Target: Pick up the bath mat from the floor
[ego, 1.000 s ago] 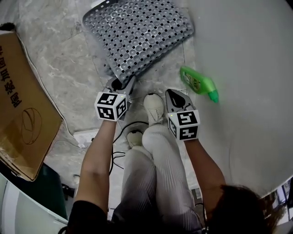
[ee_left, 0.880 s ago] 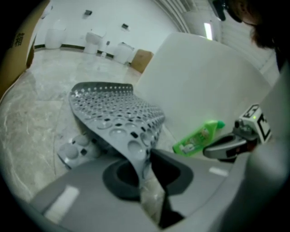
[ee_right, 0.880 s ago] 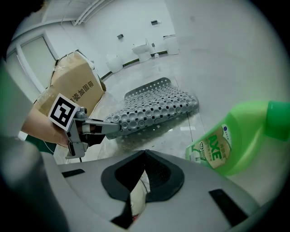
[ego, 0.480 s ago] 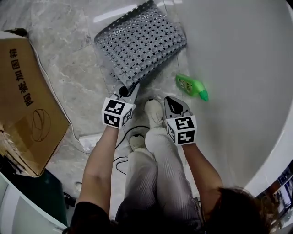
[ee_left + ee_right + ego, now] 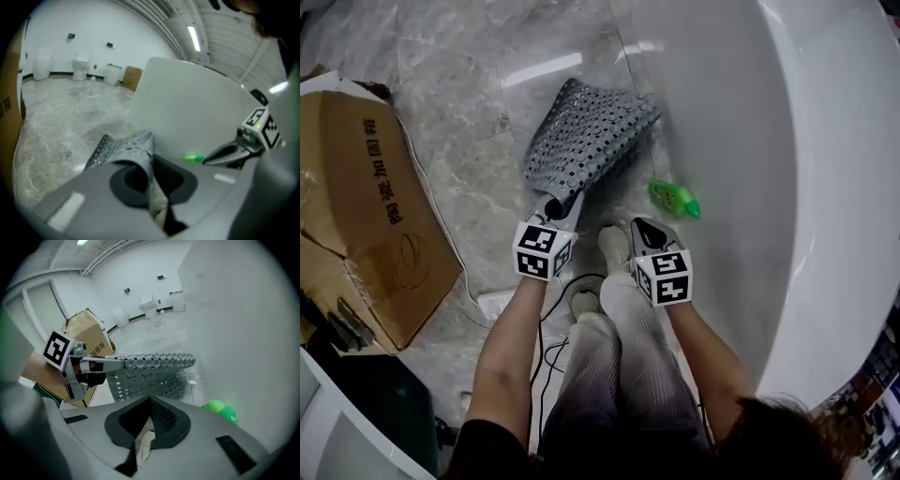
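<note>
My left gripper (image 5: 555, 204) has its jaws pinched nearly together on the near edge of the bath mat (image 5: 586, 141), and in the left gripper view a thin fold of the grey, hole-studded rubber runs right down between them. The mat hangs out ahead of that grip, curled and folded along its length. Its held edge is raised above the marble floor (image 5: 459, 122), and the rest sags down toward it. I cannot tell whether the far end touches the floor. My right gripper (image 5: 645, 228) sits just beside the left one, a little to its right, with its jaws closed tip to tip on nothing. Through the right gripper view I see the mat's top edge stretched out level from the left jaws. A green bottle (image 5: 673, 199) lies on the floor near the mat's right side, close against the curved white wall of the bathtub (image 5: 787, 187). A cardboard box (image 5: 366, 206) stands well off to my left. One pale shoe (image 5: 614, 246) shows on the floor between the two grippers.
</note>
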Tool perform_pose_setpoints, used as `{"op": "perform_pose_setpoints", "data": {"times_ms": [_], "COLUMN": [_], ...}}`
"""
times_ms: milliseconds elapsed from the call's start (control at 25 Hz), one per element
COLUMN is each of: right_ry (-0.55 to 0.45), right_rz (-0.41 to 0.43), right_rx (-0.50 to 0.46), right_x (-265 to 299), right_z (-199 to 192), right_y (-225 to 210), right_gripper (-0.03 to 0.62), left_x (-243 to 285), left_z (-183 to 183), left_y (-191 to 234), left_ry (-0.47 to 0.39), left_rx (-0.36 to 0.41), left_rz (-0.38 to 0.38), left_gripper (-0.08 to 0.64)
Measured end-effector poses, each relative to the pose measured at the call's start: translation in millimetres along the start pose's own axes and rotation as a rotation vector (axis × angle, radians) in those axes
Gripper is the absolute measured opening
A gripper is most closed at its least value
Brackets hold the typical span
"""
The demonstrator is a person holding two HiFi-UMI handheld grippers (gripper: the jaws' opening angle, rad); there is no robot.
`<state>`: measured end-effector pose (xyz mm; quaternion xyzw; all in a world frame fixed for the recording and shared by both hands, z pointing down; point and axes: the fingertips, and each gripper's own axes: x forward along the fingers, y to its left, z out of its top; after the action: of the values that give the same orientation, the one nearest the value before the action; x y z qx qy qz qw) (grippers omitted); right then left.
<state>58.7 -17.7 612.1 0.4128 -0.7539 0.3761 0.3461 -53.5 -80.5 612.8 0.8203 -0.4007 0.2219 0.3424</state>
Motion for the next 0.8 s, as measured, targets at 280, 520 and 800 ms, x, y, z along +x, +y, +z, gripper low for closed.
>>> {"op": "perform_pose_setpoints", "data": {"times_ms": [280, 520, 800], "right_ry": [-0.028, -0.052, -0.076], "right_rz": [0.003, -0.004, -0.023], "right_rx": [-0.008, -0.006, 0.028], "right_x": [-42.8, -81.7, -125.7], "right_z": [44.4, 80.8, 110.9], "right_y": [13.9, 20.3, 30.3], "right_gripper": [-0.002, -0.002, -0.002], "left_x": [-39.8, -87.8, -148.7], "left_z": [32.5, 47.2, 76.9], "left_y": [-15.7, -29.6, -48.6], "left_ry": [0.034, 0.081, 0.078], "left_rx": [0.016, 0.04, 0.023], "left_rz": [0.04, 0.065, 0.094], "left_gripper": [0.023, 0.023, 0.023]}}
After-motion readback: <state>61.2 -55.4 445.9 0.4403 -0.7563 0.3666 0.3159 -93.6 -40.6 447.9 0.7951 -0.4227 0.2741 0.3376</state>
